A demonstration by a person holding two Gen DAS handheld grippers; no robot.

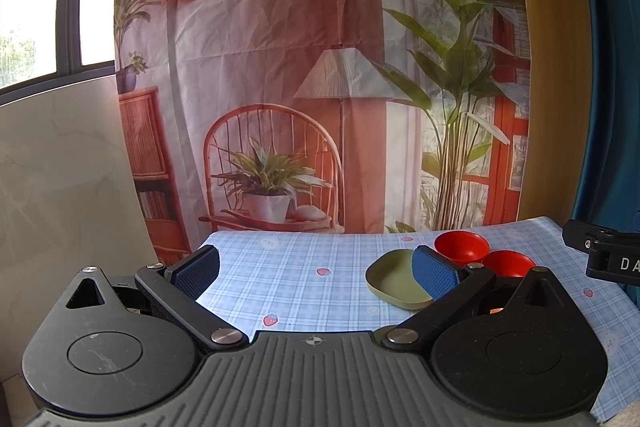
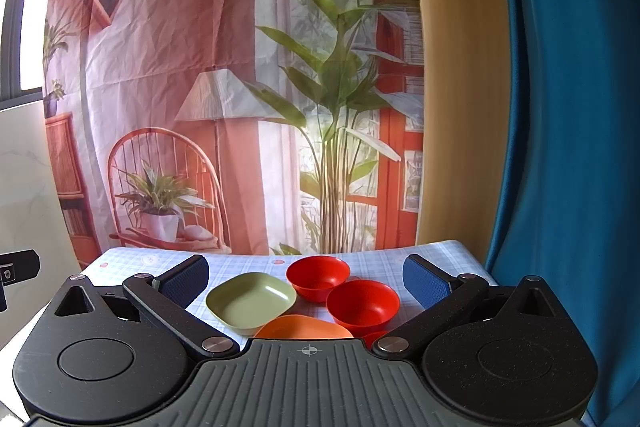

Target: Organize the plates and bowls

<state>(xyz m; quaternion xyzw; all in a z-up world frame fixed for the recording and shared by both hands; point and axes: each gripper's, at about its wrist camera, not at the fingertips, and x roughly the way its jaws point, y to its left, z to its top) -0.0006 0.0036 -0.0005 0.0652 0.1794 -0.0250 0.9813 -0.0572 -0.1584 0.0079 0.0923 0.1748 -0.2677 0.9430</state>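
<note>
Currently my right gripper [image 2: 306, 277] and left gripper [image 1: 316, 267] both gape empty, the green plate [image 2: 250, 301] ahead between the right fingers, red bowls [image 2: 362, 303] just beside it.

2 red bowls [image 2: 362, 305], green plate [image 2: 250, 301]

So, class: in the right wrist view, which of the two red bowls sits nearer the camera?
The red bowl on the right, beside the orange plate; the other red bowl sits farther back, behind it.
</note>
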